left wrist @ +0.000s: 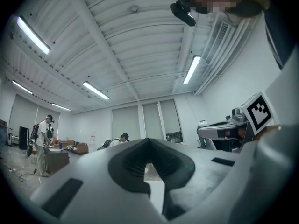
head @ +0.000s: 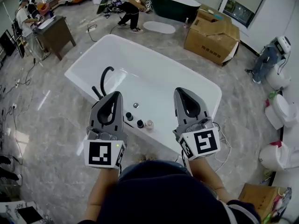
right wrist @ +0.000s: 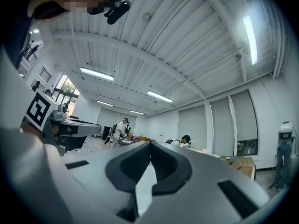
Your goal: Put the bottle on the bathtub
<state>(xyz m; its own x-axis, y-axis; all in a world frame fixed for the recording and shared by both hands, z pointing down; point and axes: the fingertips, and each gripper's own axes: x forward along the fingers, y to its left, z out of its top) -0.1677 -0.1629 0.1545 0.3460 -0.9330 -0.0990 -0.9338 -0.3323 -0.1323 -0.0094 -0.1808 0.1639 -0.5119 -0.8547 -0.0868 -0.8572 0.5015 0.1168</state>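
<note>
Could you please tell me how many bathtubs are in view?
2: a white bathtub in the middle, and a dark green bathtub at the top. Others may lie out of frame.

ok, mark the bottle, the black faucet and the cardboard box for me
bottle (head: 149,124): head view, on the middle of its body.
black faucet (head: 102,82): head view, on the upright stretch of the curved spout.
cardboard box (head: 212,34): head view, on its top flap.
</note>
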